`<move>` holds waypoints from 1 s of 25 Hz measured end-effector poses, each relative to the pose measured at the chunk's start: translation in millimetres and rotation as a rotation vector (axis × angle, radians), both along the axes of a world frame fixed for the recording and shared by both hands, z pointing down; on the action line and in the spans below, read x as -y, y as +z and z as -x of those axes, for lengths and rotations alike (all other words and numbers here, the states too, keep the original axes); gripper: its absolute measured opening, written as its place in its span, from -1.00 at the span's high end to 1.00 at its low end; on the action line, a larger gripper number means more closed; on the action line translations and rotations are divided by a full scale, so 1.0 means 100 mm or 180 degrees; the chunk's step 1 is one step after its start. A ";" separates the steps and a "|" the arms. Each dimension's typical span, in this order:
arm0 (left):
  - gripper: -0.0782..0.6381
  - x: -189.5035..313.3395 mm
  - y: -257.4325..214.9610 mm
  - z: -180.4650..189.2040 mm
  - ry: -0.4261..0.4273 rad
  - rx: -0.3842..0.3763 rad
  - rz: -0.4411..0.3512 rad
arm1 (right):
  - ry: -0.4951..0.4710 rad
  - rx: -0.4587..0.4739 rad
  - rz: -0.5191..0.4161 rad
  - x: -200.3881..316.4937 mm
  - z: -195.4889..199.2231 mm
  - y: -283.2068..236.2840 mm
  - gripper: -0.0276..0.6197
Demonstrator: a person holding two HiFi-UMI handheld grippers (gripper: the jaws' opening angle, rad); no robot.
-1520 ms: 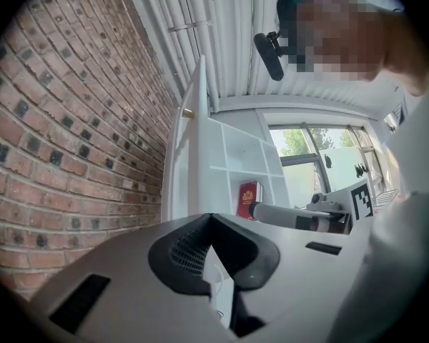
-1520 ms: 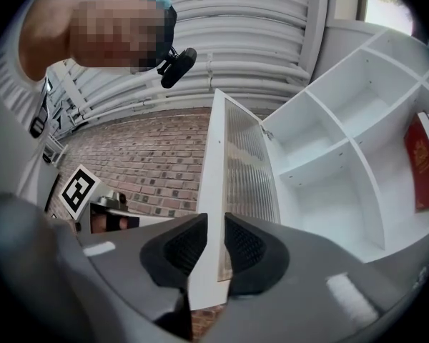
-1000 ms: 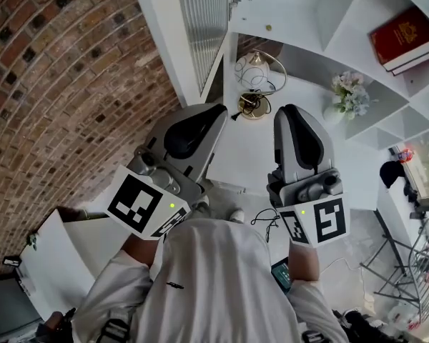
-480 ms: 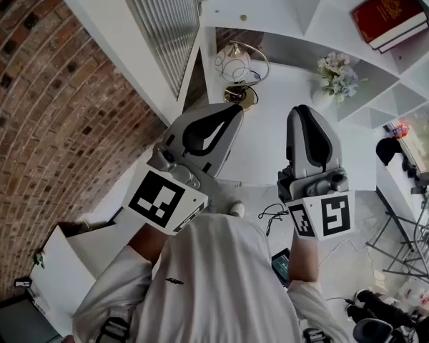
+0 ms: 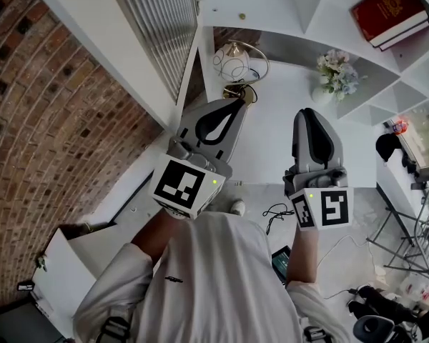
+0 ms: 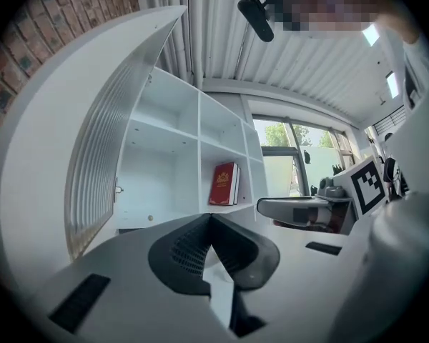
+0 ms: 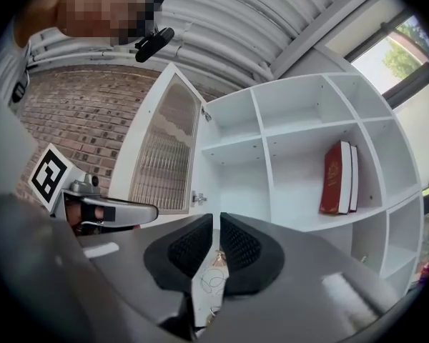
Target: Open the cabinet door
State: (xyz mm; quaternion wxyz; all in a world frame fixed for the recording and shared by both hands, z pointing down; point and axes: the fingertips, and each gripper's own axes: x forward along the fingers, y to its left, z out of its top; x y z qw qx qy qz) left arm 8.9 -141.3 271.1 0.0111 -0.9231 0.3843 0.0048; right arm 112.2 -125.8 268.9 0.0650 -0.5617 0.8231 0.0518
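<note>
- Beside the brick wall (image 5: 50, 113), the cabinet door (image 5: 157, 27), a white frame around a ribbed pane, already stood swung wide open. It hung off the left edge of the white cabinet (image 5: 272, 9).
- The left gripper (image 5: 236, 106) was held in front of the opened compartments, the nearer of the two to the door. Its jaws were closed tip to tip with nothing between them.
- The right gripper (image 5: 311, 114) was held alongside it, tilted slightly upward. Its jaws were drawn together to a thin slit and gripped nothing.
- Neither gripper touched the door or the shelves; both gripper views showed them clear of the cabinet.
- A gold wire ornament (image 5: 236, 63) sat on the shelf beyond the left gripper.
- A small bunch of pale flowers (image 5: 337, 73) stood further right on that shelf.
- A red book (image 5: 395, 21) stood upright in a compartment above the flowers, a thinner volume against it.
</note>
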 end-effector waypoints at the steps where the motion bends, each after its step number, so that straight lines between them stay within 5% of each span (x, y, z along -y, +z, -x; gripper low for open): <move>1: 0.76 0.01 0.01 -0.01 0.0011 0.0002 0.0004 | 0.0008 -0.0004 0.0008 0.01 -0.01 0.01 0.83; 25: 0.76 0.21 -0.05 -0.02 -0.0121 0.0088 -0.0114 | -0.0271 -0.0016 0.0124 0.25 0.09 0.01 0.83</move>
